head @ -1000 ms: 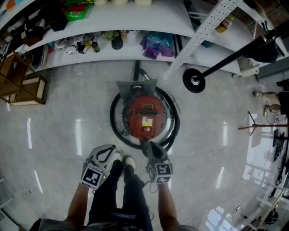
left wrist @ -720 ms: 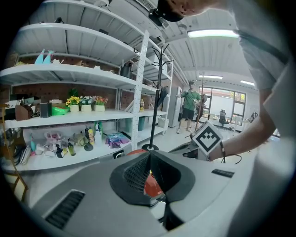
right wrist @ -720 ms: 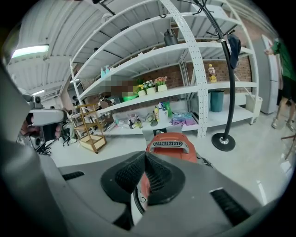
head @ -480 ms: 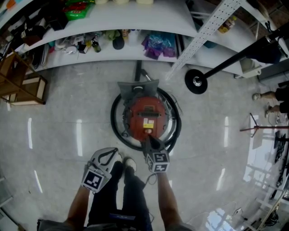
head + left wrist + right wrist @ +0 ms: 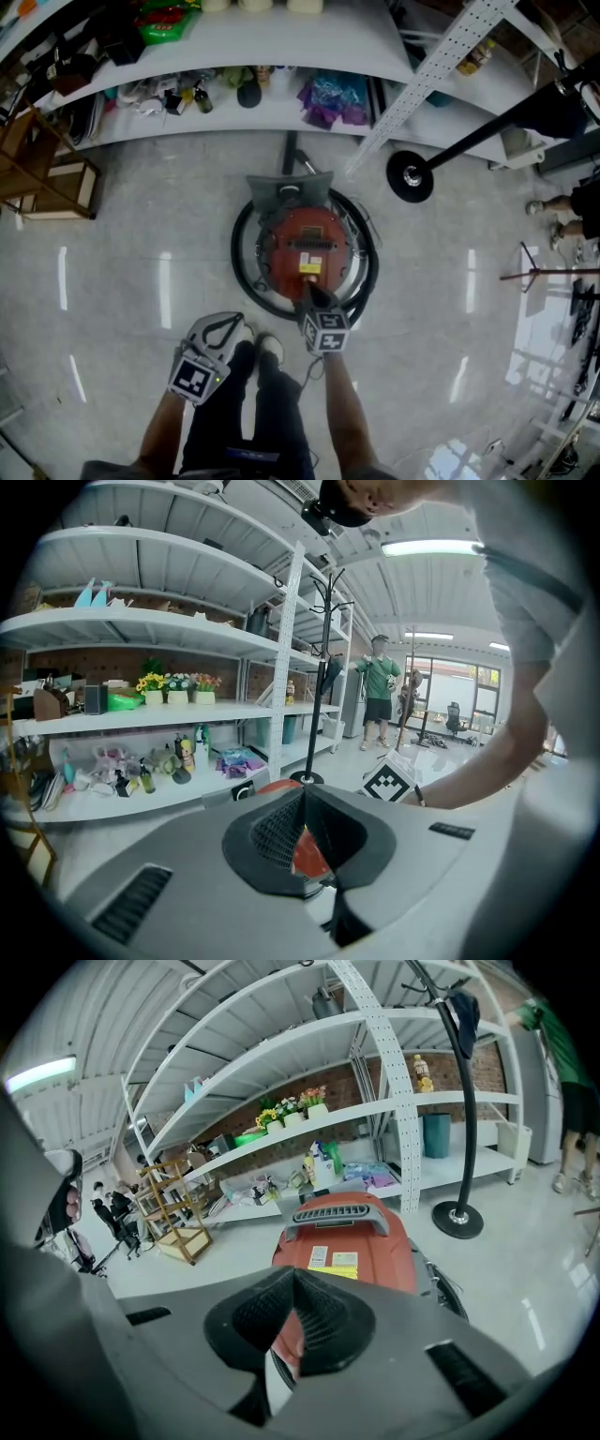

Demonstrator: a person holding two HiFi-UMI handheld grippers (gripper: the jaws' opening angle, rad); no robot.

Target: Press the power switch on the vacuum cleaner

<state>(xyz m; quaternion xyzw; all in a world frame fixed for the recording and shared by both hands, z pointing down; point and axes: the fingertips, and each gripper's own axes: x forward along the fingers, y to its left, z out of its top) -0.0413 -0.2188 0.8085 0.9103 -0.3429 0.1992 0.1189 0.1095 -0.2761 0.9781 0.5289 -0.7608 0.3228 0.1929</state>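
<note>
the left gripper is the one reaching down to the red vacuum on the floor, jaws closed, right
No. The head view shows the right gripper reaching down to the red vacuum on the floor, jaws closed; the left gripper sits back beside the person's legs.

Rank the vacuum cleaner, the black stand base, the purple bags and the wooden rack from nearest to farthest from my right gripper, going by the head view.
1. Vacuum cleaner: directly ahead of the right gripper.
2. Black stand base: ahead and to the right.
3. Purple bags: on the shelf beyond the vacuum cleaner.
4. Wooden rack: far left.
</note>
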